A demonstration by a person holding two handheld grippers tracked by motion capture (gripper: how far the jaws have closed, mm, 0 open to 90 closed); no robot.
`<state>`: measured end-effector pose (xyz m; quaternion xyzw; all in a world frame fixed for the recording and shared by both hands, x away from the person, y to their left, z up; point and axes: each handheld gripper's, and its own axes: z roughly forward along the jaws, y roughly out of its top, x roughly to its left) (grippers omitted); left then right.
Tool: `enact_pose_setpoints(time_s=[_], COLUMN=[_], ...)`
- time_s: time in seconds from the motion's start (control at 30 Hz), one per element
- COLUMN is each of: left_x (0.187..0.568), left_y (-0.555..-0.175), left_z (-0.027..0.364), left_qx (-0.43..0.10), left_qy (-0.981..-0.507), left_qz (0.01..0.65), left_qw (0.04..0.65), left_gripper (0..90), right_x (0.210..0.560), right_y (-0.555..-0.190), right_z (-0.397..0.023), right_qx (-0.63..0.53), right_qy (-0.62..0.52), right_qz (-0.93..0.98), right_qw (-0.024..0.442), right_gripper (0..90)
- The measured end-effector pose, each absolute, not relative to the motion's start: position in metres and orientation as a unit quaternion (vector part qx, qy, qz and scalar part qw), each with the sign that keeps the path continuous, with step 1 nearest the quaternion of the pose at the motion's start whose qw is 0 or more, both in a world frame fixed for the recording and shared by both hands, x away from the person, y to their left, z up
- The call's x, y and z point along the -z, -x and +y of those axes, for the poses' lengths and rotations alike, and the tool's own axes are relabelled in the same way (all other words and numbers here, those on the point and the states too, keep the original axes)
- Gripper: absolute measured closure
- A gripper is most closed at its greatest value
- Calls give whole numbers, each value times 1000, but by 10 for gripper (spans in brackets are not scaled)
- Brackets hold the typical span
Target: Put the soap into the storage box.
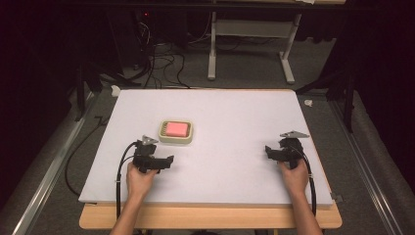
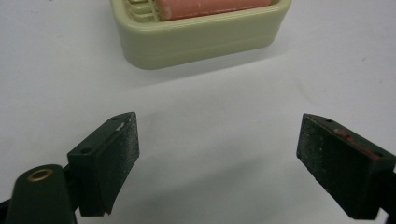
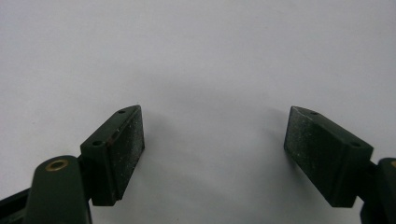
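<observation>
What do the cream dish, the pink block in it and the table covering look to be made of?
Dish: probably moulded plastic, cream, smooth with a soft sheen, rounded corners and a seam line around its wall. Pink block: likely a bar of soap, matt and slightly scuffed with pale flecks; it could not be confirmed by look alone. Table covering: a pale, matt sheet, perhaps foam board or paper, laid over a wooden tabletop.

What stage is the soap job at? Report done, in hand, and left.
Done: nothing that shows; the pink soap lies in its cream dish on the white table.
In hand: the left gripper faces the dish with jaws wide open, short of it, touching nothing.
Left: probably the whole grasp and move. The right gripper rests open over bare table, far from the dish.
</observation>
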<state>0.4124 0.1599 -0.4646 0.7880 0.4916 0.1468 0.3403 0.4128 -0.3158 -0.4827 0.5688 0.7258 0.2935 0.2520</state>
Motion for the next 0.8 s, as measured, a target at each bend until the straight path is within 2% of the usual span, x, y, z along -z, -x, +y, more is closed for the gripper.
enact_pose_setpoints(time_s=[0.53, 0.8], left_x=[479, 484], left_y=[-420, -420], left_z=[156, 150], left_qx=[-161, -187], left_qy=[-790, -790], left_qz=[497, 487], left_qw=[321, 321], left_gripper=[136, 136], right_x=[483, 483], right_y=[-413, -413], right_z=[-316, -316], right_qx=[-294, -294], right_qy=[-569, -569], right_qz=[725, 726], right_qw=[252, 253], right_gripper=[207, 206])
